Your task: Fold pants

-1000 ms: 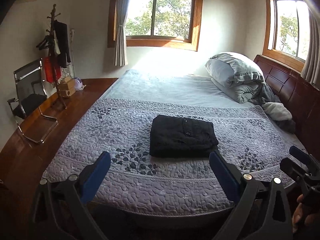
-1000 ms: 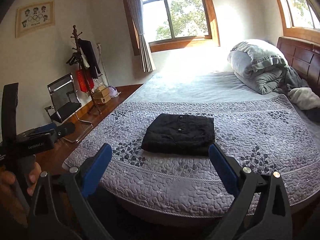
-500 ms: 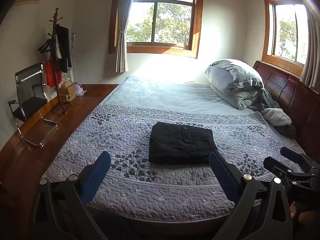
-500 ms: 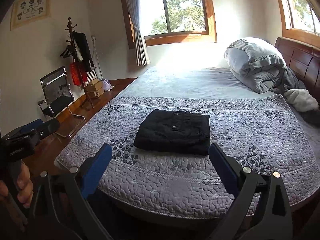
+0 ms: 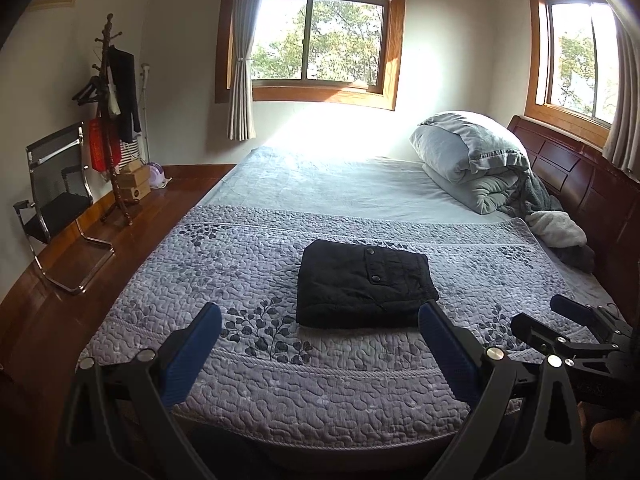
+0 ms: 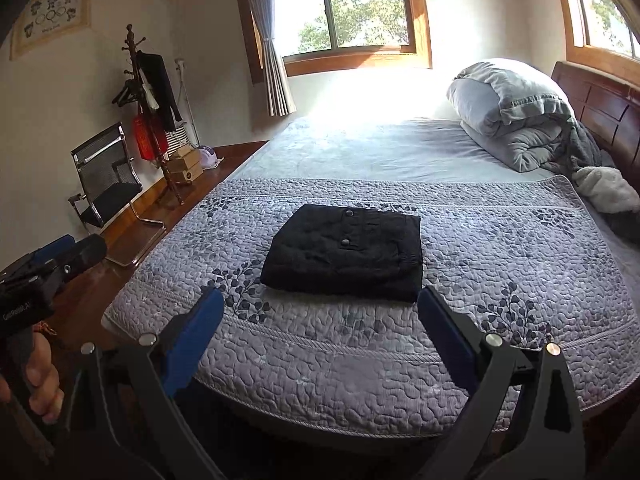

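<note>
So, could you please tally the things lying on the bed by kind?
Folded black pants: 1
Patterned quilt: 1
Rolled grey duvet: 1
White fleece bundle: 1
Total: 4

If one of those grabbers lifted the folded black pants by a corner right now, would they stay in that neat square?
Probably not. The pants look like soft layered cloth, so they would likely droop and unfold. Pushed across the textured quilt, they would probably bunch rather than slide.
</note>
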{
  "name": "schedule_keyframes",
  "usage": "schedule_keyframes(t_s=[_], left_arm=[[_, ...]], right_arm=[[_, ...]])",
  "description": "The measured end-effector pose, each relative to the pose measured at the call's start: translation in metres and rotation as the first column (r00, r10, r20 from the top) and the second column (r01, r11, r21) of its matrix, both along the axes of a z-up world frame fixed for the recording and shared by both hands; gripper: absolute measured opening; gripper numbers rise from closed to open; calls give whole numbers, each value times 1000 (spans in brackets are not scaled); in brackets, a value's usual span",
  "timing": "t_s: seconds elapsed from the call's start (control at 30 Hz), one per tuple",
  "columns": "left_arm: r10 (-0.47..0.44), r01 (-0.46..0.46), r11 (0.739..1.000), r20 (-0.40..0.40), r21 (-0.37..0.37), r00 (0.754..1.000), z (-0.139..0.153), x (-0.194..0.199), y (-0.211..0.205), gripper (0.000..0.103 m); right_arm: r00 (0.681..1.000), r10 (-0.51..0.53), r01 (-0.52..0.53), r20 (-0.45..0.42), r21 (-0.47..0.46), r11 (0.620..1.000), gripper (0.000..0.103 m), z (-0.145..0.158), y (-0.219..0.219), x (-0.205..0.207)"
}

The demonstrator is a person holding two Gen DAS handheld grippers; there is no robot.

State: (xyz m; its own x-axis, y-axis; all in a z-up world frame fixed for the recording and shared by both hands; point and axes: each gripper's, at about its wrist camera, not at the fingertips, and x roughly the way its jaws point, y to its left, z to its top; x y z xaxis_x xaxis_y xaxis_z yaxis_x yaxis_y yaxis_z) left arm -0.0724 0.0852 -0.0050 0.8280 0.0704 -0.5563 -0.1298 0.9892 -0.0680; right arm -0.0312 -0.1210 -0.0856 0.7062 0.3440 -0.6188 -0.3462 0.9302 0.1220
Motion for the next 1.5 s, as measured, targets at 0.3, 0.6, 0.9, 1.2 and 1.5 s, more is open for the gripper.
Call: schedule_keyframes(t_s=[0.3,0.6,0.9,1.2,1.5], left_arm=[[-18,18,1000,-19,1,1000,-6,7,-5,99],[-19,19,1000,-19,-1,1000,-6,9,-5,99],[-20,20,1000,-25,-2,999,-8,11,-5,99],[-21,21,1000,-6,2,1000,-10,10,-5,99],[-2,0,998,25,63,1000,-13,8,-8,99]], right_arm=[[1000,-2,2,-18,0,1000,97,-7,0,6],[1000,-13,13,-16,-1,1000,97,-8,-3,7],[1000,-11,11,-22,-6,1000,97,-8,-2,8],[999,-16,16,-36,-10,1000,97,-14,-1,10],[999,-35,34,-38,-6,999,97,-15,-5,10]])
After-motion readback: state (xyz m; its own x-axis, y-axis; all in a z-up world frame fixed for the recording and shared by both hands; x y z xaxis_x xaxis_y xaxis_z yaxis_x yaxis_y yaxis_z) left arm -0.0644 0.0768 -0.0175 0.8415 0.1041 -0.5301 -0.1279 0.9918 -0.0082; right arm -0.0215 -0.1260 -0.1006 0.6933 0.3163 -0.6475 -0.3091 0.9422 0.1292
